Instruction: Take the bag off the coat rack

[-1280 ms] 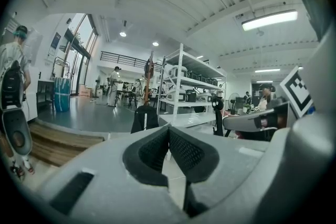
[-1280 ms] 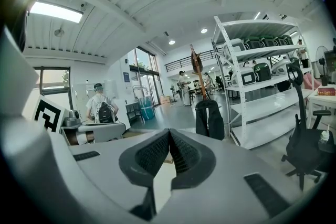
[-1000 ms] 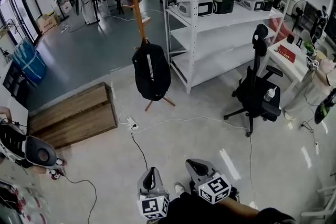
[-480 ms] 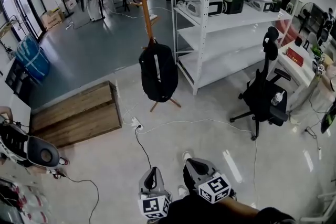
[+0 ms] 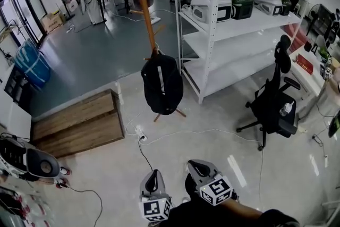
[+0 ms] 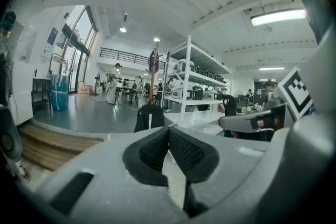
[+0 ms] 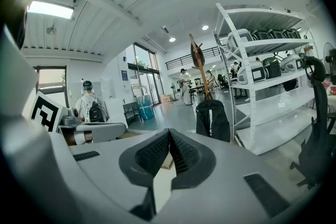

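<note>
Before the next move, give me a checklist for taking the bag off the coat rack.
1. Bag hanging on the coat rack: ok.
2. Bag within reach of the grippers: not ok, it hangs far ahead.
3. Left gripper empty: ok, jaws together on nothing.
4. Right gripper empty: ok, jaws together on nothing.
5. Path free of trip hazards: not ok, a power strip and its cable lie on the way.
6. How the bag hooks onto the rack: cannot tell.
</note>
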A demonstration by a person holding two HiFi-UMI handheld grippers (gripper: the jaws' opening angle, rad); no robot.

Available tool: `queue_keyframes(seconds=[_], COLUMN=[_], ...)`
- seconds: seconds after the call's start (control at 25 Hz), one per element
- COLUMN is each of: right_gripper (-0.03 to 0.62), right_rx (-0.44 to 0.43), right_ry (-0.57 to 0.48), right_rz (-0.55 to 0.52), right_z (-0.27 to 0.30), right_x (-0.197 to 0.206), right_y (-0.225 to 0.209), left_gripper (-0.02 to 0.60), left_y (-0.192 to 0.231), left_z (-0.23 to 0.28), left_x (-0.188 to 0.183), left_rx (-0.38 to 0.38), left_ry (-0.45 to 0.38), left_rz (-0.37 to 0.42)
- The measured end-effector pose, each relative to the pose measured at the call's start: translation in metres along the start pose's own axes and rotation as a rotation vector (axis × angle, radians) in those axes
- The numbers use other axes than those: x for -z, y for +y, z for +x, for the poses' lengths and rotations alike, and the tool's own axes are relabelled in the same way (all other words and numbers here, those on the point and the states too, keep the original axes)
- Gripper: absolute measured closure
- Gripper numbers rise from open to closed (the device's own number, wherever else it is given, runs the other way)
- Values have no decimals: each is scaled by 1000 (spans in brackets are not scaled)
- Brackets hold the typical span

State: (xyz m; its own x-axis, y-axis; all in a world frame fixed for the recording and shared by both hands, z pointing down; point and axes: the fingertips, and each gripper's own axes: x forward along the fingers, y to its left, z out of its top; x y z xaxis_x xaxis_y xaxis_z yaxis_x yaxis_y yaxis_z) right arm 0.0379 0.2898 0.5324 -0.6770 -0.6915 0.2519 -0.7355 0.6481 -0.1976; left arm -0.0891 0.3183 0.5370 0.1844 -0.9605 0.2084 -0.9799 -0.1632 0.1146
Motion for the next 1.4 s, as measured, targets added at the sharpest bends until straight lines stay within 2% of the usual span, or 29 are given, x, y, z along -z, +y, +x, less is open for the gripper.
queue_keyframes(seconds=[0.28,0.6,0.8,1.4], right_gripper=[583,583,583,583], right_rx=[-27,-66,-79,-68], right_ry=[18,29,34,26], right_rz=[-9,-2,-5,5], right_z=[51,101,121,149], right_x=[-31,-51,-59,-68], right_y=[-55,-113,-136,-176], left_gripper=[566,566,566,566], left_y=[1,9,10,6], left_z=[80,148,177,228], left_x=[-25,-41,-51,-48], left_rx=[-3,-59,-74,-54], left_ry=[0,5,-3,28], left_rz=[-3,-6,-2,-4])
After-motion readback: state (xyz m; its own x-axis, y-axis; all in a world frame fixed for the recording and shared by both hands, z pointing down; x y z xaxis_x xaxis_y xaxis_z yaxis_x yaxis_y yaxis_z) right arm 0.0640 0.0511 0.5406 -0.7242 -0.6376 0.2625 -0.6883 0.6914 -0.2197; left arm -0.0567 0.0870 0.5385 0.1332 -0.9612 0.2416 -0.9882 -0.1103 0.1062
